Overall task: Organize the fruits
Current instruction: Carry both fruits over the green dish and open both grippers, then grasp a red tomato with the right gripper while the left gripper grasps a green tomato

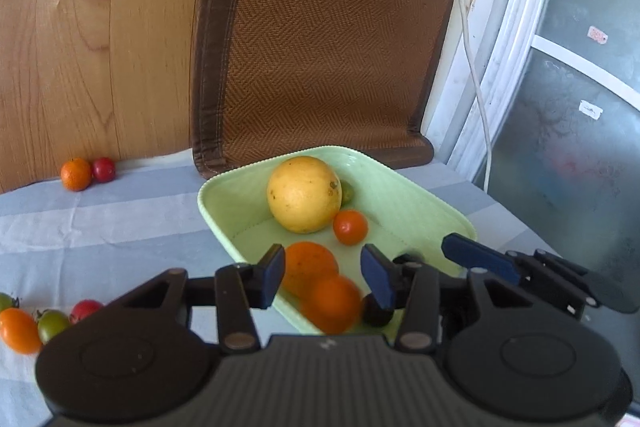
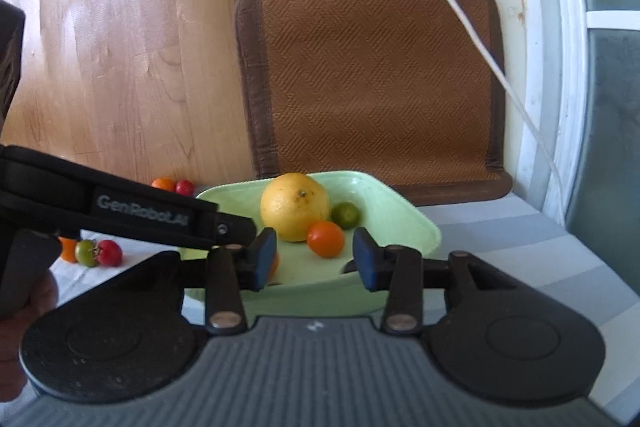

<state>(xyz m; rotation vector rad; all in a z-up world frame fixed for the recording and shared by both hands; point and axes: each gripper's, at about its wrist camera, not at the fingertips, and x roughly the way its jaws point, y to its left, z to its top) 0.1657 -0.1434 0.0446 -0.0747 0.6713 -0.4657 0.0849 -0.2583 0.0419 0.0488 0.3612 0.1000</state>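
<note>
Both tools hang over the near edge of the pale green tray [image 1: 404, 187], and neither grips anything. The left gripper [image 1: 326, 277] stands partly open, with a blurred orange fruit [image 1: 334, 303] seen in the gap; its pads do not appear to press on it, so it reads as let go above the tray. The right gripper [image 2: 316, 259] is likewise parted and empty, its blue pads framing the tray floor. Judged from this, the step in hand is dropping fruit in. To do it well, lift clear straight up so no finger nudges the round, smooth fruit, which will roll on the glossy floor. Inside sit a big dimpled yellow citrus [image 1: 304, 193], a small lime [image 2: 346, 215] and a shiny orange tomato [image 1: 351, 227]. On the striped cloth, 2 small fruits [image 1: 88, 173] wait far left, and more tomatoes [image 1: 36, 323] near left.
</note>
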